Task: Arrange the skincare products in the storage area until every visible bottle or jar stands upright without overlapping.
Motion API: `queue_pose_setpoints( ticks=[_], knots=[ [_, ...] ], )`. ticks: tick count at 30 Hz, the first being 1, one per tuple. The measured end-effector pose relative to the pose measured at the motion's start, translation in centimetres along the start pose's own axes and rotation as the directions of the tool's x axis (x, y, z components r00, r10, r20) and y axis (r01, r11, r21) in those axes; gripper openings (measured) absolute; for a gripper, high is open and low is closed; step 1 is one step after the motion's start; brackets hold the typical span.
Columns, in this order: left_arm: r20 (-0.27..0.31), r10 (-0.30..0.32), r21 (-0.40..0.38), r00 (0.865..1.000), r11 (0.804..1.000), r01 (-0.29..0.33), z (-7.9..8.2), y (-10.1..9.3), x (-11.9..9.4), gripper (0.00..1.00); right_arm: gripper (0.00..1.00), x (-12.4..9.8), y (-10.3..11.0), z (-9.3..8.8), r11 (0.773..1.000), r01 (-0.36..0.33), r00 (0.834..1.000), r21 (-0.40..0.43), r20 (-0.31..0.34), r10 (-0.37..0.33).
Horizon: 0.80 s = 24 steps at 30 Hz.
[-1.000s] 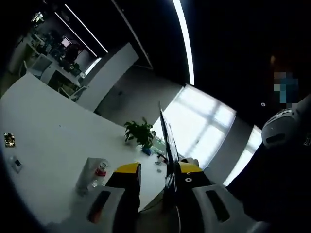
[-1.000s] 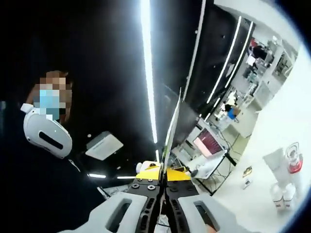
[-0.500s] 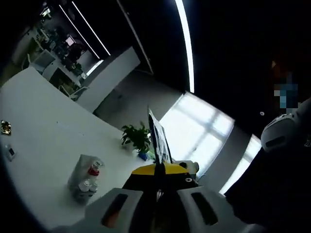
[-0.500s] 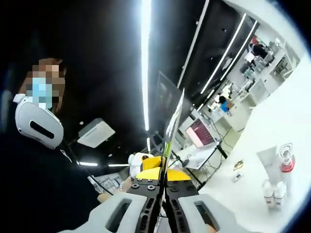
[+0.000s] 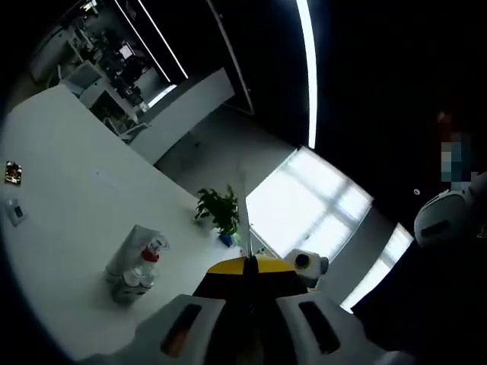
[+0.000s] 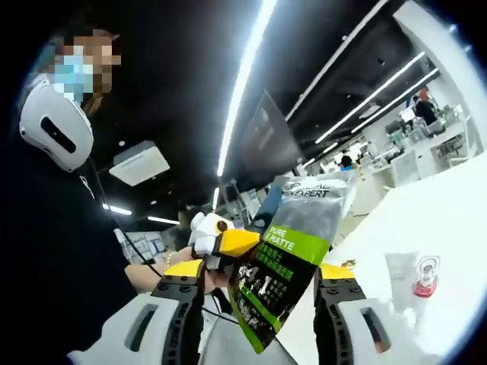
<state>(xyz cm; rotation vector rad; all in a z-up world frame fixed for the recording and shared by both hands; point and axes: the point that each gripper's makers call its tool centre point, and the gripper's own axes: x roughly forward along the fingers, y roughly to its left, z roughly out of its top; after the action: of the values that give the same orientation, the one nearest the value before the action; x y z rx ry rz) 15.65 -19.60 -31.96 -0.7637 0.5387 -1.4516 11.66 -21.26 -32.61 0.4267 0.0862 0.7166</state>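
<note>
On the white table (image 5: 68,198) stands one small cluster of skincare products (image 5: 135,262): one pale upright tube, one clear bottle with a red collar, and two small white-capped bottles just in front of them, all close together. From the right gripper view the same cluster (image 6: 415,275) shows as the pale tube and the red-collared bottle side by side, to the right of the pouch. One flat pouch (image 6: 293,255), grey above and black below with a green band, is between the two grippers; on it can be read "EXPERT" at the top and "PURE & MATTE" on the green band (the smaller lines below are too small to read). The left gripper (image 5: 245,266) has its yellow-tipped jaws clenched on the thin edge of this pouch (image 5: 244,209), which rises as a narrow line above them, and it is raised above the table with the potted plant (image 5: 218,211) beyond the cluster. The right gripper (image 6: 259,275) has its jaws spread apart, one on each side of the pouch and not pressing it. Left of the pouch, the left gripper's yellow tip (image 6: 232,242) pinches the pouch edge. Far from the cluster, near the table edge, lie two small items (image 5: 13,190).
</note>
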Motion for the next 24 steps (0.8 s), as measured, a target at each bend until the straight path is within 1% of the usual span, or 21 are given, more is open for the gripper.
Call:
queue_pose_setpoints(
  ticks=[2,6,8,10,18,24],
  knots=[
    [0.012,0.010,-0.025,1.000,1.000,-0.010,0.0,0.7,-0.1,0.00,0.70,0.0,-0.5,-0.6,1.000,0.023,0.999,-0.017,-0.022,-0.023],
    [0.027,0.035,-0.057,0.999,0.998,-0.033,-0.2,1.5,-0.1,0.00,0.88,-0.3,-1.5,-1.2,0.996,0.066,0.997,-0.059,-0.034,-0.068],
    [0.035,0.049,-0.076,0.998,0.996,-0.047,-0.2,2.0,-0.3,0.00,0.94,-0.7,-2.2,-1.6,0.992,0.095,0.994,-0.083,-0.043,-0.099],
    [0.037,0.066,-0.091,0.997,0.994,-0.063,-0.3,2.5,-0.5,0.00,0.99,-1.1,-2.9,-2.0,0.990,0.111,0.992,-0.088,-0.049,-0.116],
    [0.024,0.126,-0.114,0.992,0.986,-0.122,-0.7,4.7,-0.9,0.00,0.99,-2.6,-5.5,-3.7,0.980,0.175,0.978,-0.097,-0.095,-0.184],
    [0.019,0.167,-0.138,0.986,0.977,-0.162,-0.9,6.6,-1.1,0.00,0.99,-3.5,-7.0,-4.8,0.971,0.211,0.966,-0.108,-0.126,-0.224]
  ],
)
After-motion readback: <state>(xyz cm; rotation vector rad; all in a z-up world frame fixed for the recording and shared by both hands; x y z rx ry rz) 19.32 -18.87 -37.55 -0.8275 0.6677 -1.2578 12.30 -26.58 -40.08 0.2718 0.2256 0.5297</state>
